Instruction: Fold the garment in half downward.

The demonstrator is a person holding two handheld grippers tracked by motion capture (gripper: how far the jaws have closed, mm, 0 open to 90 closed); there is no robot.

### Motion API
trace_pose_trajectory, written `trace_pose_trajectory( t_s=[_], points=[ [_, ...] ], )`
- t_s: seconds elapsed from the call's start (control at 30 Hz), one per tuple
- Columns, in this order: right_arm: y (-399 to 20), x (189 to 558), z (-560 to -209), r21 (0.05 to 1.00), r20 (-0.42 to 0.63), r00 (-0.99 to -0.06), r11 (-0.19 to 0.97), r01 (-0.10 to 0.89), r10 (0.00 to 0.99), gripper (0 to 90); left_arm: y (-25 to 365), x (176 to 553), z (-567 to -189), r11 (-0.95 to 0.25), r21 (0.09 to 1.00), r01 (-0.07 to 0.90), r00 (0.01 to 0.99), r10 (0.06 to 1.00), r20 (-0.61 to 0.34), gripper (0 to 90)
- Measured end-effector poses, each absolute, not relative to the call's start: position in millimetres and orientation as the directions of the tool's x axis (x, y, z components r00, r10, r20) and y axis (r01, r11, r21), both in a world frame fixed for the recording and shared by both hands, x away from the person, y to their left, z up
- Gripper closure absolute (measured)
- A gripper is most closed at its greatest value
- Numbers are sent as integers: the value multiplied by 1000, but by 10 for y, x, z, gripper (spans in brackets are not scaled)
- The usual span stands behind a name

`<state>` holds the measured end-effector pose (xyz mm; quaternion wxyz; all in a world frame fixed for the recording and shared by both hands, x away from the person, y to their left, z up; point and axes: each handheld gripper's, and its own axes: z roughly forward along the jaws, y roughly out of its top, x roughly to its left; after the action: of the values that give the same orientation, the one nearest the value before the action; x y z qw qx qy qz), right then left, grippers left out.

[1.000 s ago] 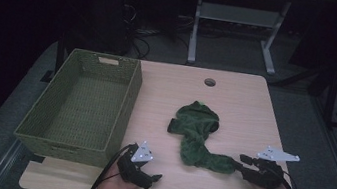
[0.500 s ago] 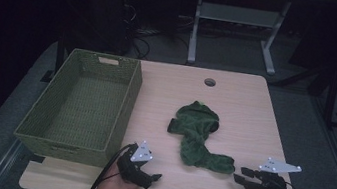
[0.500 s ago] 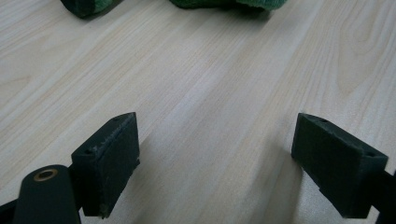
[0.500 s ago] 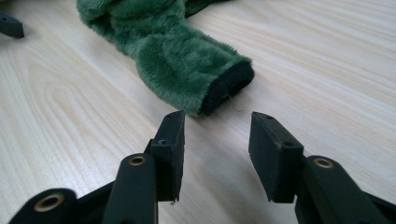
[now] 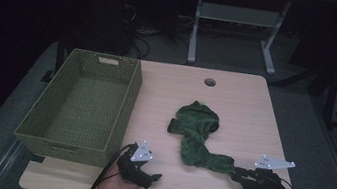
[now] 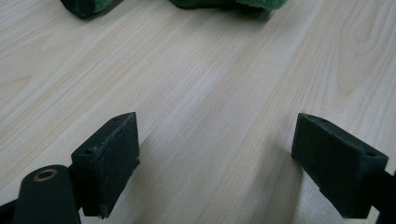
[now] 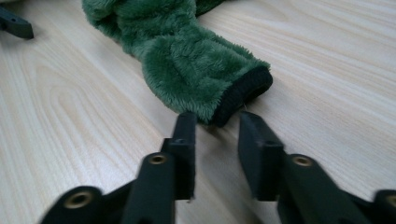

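A green plush garment (image 5: 196, 129) lies crumpled on the wooden table (image 5: 245, 111), with one sleeve reaching toward the front right. The sleeve ends in a black cuff (image 7: 243, 93). My right gripper (image 5: 234, 172) lies low at that cuff. Its jaws (image 7: 217, 126) have just been closing, and the cuff's edge sits at their tips with a gap still showing, so it is open. My left gripper (image 5: 156, 177) rests near the front edge, left of the garment. It is open (image 6: 217, 154) over bare wood, and the garment (image 6: 224, 3) lies beyond it.
A green woven basket (image 5: 130, 99) with nothing in it stands on the left side of the table, just behind the left hand. A round cable hole (image 5: 210, 82) sits near the far edge. Desk legs and cables stand on the dark floor beyond.
The right gripper has shifted slightly toward the table's front edge and its jaws have narrowed at the sleeve cuff. The left gripper and the garment have kept still.
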<state>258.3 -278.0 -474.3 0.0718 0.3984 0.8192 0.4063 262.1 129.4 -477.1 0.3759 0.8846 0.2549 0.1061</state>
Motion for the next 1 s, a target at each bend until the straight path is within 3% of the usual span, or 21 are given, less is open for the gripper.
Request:
trace_pose_trajectory(
  t_s=[0.03, 0.07, 0.2, 1.0],
  points=[
    [-2780, 2583, -4743, 723, 206, -672, 352, 594, 711, 701, 1294, 2621, -4771, -588, 719, 371, 848, 531, -4, 145],
    [-2772, 2593, -4742, 721, 213, -675, 354, 596, 706, 788, 1294, 2622, -4771, -588, 719, 371, 848, 530, -4, 145],
    [-2757, 2598, -4736, 719, 211, -693, 371, 588, 689, 843, 1294, 2622, -4771, -588, 719, 371, 848, 530, -4, 145],
    [-2603, 2637, -4221, 828, 126, -804, 385, 408, 582, 862, 1291, 2626, -4772, -588, 720, 369, 849, 528, -4, 145]
  ],
)
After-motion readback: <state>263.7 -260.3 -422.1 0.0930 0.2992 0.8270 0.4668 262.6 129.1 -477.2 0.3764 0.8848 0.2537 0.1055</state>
